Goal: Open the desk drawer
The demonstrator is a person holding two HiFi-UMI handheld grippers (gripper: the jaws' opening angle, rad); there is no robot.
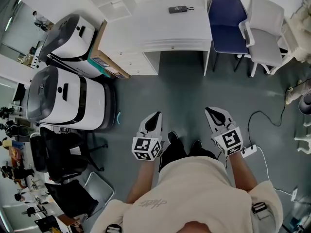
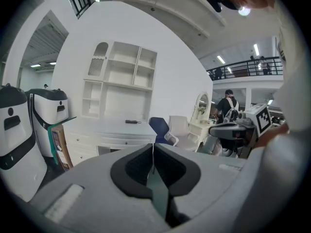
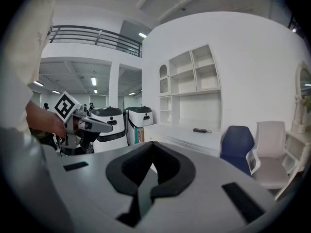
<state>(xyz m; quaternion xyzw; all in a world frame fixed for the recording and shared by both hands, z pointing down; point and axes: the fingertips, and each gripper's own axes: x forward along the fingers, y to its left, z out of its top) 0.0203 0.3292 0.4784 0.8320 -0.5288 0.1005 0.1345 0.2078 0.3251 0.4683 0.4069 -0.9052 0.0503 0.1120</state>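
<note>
The white desk [image 1: 155, 25] stands across the floor ahead of me, well out of reach. A shallow drawer with a small knob [image 1: 172, 46] runs under its top, and a stack of drawers [image 1: 130, 63] fills its left side. The drawers look closed. My left gripper [image 1: 154, 118] and right gripper [image 1: 212, 111] hang side by side over the grey floor, pointing at the desk. Both are shut with nothing between the jaws. The left gripper view shows the desk [image 2: 116, 129] beyond the closed left gripper [image 2: 153, 147]. The right gripper view shows the desk [image 3: 180, 132] beyond the right gripper [image 3: 151, 144].
A black remote-like item [image 1: 179, 8] lies on the desktop. A blue chair [image 1: 227, 23] and a white chair [image 1: 265, 33] stand right of the desk. Two white machines [image 1: 68, 96] and a cardboard box [image 1: 104, 62] stand to its left. A cable and power strip [image 1: 250, 149] lie by my right side.
</note>
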